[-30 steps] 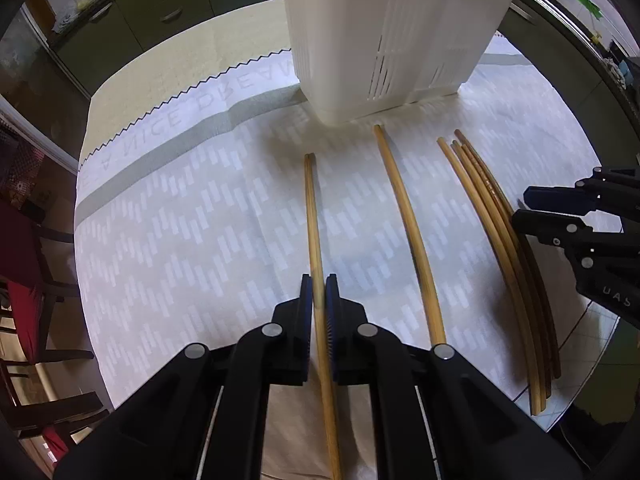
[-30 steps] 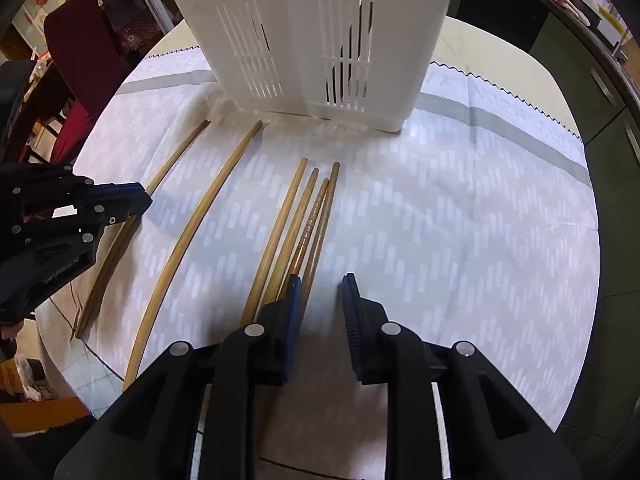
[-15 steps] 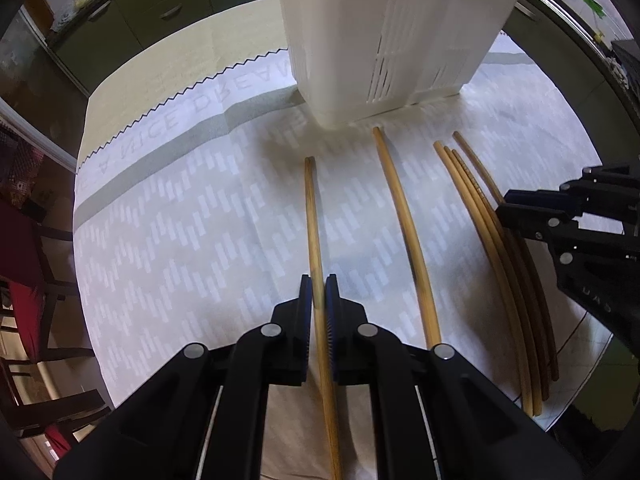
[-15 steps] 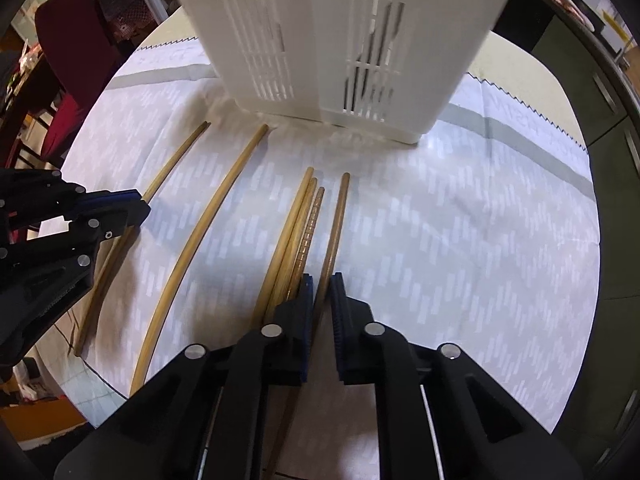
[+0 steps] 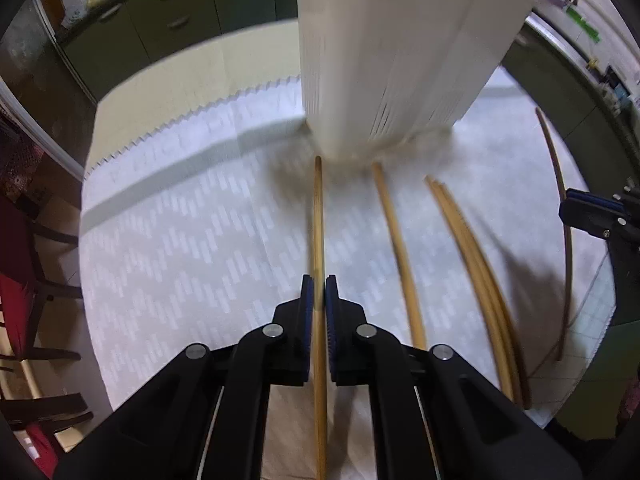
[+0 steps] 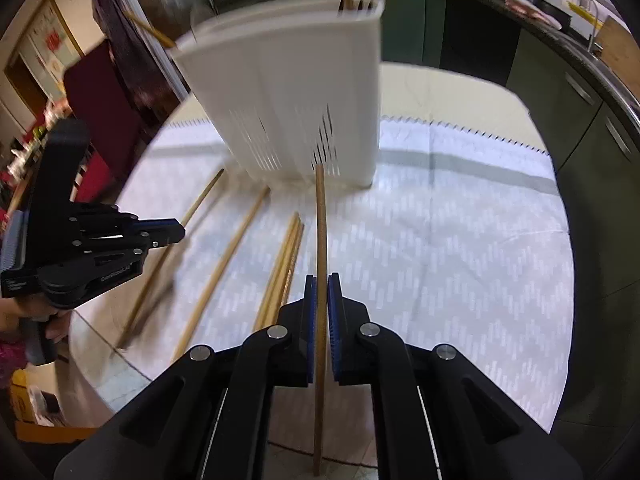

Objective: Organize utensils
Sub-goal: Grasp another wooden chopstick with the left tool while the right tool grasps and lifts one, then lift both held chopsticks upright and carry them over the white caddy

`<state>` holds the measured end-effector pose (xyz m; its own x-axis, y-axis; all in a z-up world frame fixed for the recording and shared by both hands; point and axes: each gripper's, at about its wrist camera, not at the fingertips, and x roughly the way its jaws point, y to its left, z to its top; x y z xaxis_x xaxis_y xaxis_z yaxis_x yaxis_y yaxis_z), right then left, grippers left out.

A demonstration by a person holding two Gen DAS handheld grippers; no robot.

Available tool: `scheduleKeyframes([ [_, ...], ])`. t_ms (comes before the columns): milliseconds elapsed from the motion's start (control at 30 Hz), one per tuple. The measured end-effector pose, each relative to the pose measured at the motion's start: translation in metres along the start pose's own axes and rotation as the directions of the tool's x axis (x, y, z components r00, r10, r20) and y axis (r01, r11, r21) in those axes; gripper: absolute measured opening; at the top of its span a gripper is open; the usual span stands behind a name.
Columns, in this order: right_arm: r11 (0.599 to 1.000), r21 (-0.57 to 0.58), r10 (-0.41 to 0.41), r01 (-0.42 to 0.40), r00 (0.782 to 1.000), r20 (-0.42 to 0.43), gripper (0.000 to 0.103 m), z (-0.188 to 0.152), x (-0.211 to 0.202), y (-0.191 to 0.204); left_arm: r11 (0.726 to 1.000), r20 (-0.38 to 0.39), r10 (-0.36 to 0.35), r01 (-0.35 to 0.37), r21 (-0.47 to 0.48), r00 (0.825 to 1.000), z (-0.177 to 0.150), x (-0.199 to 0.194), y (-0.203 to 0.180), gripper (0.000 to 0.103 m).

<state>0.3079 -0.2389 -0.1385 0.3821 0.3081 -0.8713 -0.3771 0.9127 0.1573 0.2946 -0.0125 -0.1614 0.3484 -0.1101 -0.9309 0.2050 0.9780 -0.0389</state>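
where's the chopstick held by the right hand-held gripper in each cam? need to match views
Left wrist: the dark chopstick arcs down the far right edge, passing behind the right hand-held gripper there.
Right wrist: the same chopstick runs straight up the centre, clamped in that gripper's pads, its tip in front of the holder's slots.
Shared landmark: the white slotted utensil holder, top centre in both views.

round counter under a pale cloth printed with short white dashes, a grey band and a zigzag edge toward the far side. on the cloth: a white slotted utensil holder standing upright near the middle; close to its base, a single light chopstick lying apart; beside that, a tight bundle of chopsticks touching one another, reaching the near rim.
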Motion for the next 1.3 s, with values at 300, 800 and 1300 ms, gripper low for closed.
scheduleKeyframes([
  [300,0.998,0.031,0.042,-0.047,0.988,0.151,0.007,-0.017,-0.056,-0.016,1.000,0.188,-0.016,0.019,-0.016,0.982,-0.025,-0.068,0.000,0.006],
  [800,0.998,0.012,0.048,-0.054,0.953,0.298,0.007,-0.069,-0.118,-0.014,1.000,0.386,0.012,-0.013,0.000,0.923,-0.095,-0.137,-0.016,0.006],
  [1300,0.999,-0.023,0.054,-0.049,0.930,0.363,0.007,-0.058,-0.147,-0.008,0.999,0.470,-0.037,0.017,0.046,0.882,-0.086,-0.182,-0.034,0.006],
])
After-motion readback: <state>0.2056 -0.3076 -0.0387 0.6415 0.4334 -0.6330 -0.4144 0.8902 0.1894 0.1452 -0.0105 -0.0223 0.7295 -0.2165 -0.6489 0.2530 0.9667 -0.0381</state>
